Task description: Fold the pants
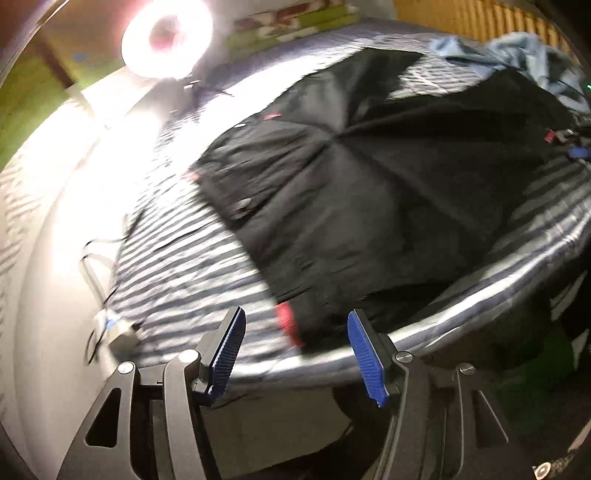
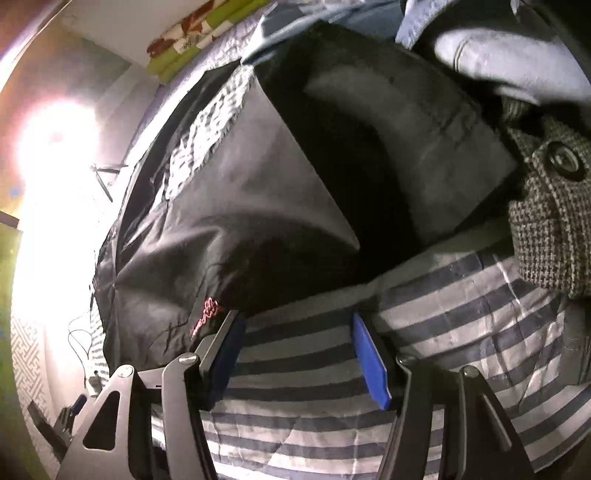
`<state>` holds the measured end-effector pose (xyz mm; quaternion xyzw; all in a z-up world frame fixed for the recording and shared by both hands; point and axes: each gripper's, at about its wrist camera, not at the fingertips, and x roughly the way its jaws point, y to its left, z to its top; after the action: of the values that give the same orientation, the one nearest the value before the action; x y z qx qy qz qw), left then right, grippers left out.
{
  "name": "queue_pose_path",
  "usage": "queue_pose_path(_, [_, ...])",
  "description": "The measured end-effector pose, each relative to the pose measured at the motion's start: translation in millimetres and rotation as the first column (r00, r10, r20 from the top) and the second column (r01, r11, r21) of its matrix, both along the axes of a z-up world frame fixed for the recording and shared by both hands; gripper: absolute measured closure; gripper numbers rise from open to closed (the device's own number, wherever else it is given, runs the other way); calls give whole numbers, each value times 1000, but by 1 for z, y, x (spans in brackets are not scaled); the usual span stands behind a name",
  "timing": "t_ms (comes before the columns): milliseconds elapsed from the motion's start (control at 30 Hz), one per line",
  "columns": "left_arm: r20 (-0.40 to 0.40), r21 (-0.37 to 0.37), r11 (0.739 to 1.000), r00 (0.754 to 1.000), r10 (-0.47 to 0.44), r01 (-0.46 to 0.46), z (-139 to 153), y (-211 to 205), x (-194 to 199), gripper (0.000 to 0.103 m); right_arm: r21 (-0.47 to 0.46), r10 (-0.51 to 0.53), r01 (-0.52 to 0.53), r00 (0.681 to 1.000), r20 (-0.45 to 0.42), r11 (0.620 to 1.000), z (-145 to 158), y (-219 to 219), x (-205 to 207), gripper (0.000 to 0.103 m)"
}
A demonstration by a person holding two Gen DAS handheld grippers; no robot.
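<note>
The black pants (image 1: 369, 177) are lying spread across the striped bed (image 1: 192, 266), filling the centre of both views, with no neat fold showing yet. The left tool (image 1: 295, 354) and right tool (image 2: 295, 354) are both hovering wide, gripping nothing, so most folding is seemingly remaining.

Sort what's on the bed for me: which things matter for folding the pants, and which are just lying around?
For the job:
- black pants, spread on the striped bedsheet
- left gripper, jaws open, empty
- right gripper, jaws open, empty

Lying about:
- light blue garment
- houndstooth coat
- ring light
- green patterned pillow
</note>
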<state>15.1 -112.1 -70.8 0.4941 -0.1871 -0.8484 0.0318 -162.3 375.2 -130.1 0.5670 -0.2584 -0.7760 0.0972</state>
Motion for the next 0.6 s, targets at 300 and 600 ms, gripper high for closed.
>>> queue_pose_path(300, [49, 48, 960, 959, -278, 276, -26, 63, -10, 36, -110, -141, 138, 990, -20, 984, -2, 11, -14, 46])
queue_pose_path(600, [115, -5, 935, 929, -351, 354, -76, 89, -22, 30, -79, -162, 155, 982, -97, 985, 20, 4, -30, 96])
